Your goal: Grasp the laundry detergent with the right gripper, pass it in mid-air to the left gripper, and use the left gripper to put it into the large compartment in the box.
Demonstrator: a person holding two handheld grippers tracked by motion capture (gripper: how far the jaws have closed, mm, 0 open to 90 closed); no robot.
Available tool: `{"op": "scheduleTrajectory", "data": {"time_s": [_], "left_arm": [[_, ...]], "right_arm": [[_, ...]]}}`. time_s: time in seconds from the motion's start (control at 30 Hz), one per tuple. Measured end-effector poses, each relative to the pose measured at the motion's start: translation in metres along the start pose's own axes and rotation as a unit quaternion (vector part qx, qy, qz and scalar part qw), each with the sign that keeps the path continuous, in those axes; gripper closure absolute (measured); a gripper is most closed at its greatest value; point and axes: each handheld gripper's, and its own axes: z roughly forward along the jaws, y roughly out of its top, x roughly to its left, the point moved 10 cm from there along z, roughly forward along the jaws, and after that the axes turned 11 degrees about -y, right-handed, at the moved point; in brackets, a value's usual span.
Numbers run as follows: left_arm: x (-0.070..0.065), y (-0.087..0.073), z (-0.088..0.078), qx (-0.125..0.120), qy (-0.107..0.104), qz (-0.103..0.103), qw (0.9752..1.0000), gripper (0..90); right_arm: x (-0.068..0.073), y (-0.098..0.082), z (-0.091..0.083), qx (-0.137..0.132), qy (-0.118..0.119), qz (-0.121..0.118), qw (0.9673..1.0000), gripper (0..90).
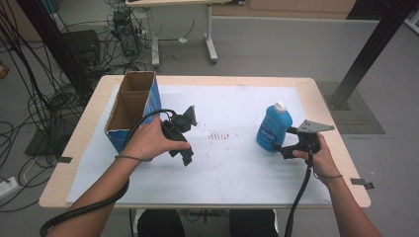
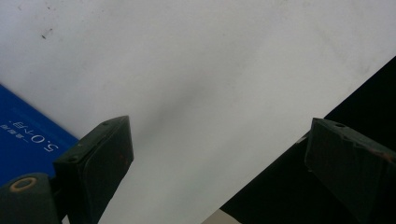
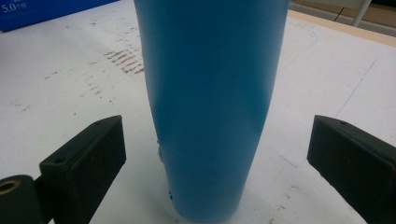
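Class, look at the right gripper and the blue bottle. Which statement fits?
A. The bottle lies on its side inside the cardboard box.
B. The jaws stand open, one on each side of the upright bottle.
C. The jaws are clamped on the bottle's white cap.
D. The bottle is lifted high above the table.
B: in the right gripper view the right gripper has its jaws spread wide, with gaps to the upright blue bottle standing on the table between them.

High view overlooks table (image 1: 326, 106) — gripper views sit close (sharing its white sheet (image 1: 232, 106)).

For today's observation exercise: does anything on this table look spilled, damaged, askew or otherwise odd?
One thing: a patch of brownish smudges stains the white sheet mid-table, between the cardboard box and the blue bottle. Otherwise nothing stands out: the bottle stands upright with its cap on, and the box sits upright with its top open.
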Motion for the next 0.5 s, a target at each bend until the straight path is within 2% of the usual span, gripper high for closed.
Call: {"op": "scheduleTrajectory", "data": {"time_s": [0.5], "left_arm": [[0.002, -0.001, -0.001, -0.001, -0.002, -0.002, 1.0000, 8.2]], "right_arm": [[0.002, 0.002, 0.011, -0.006, 0.005, 0.005, 1.0000, 4.4]]}}
